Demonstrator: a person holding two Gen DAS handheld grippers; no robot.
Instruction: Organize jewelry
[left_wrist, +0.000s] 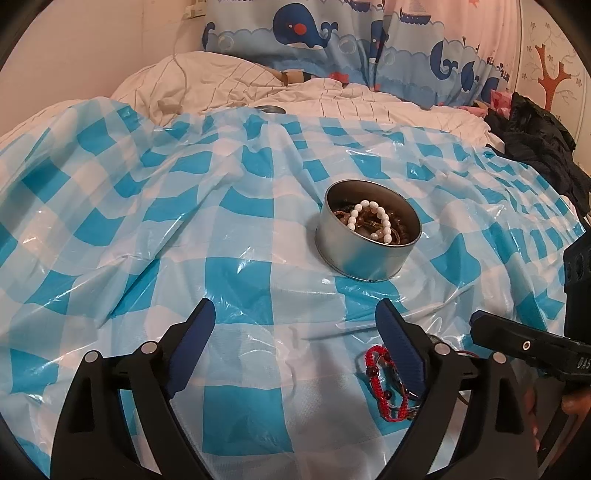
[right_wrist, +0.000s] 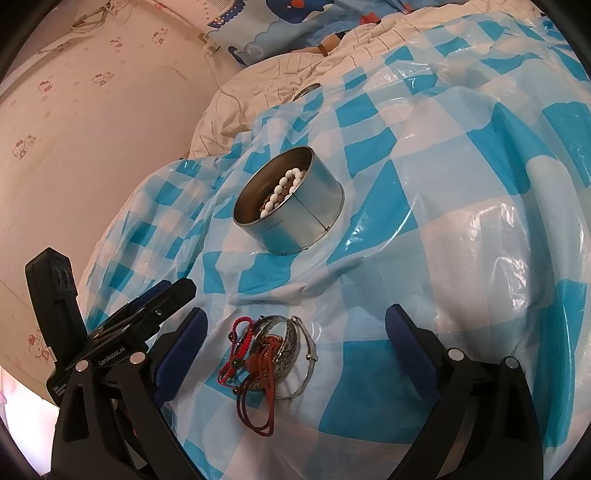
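Jewelry pile (right_wrist: 271, 360) on the bed's checked plastic sheet (right_wrist: 461, 206), lying between the right gripper (right_wrist: 295, 321) fingers, nearer the left one; both grippers wide and empty. Tin (right_wrist: 291, 218) farther off.

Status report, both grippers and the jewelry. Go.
Left gripper open, empty. Right gripper open over the bracelet pile. Tin holds white beads. Nothing in the way.

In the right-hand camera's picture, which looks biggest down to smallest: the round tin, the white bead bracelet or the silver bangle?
1. Round tin
2. Silver bangle, though it lies nearer the camera, which flatters it
3. White bead bracelet, partly hidden inside the tin, so this rank is unsure
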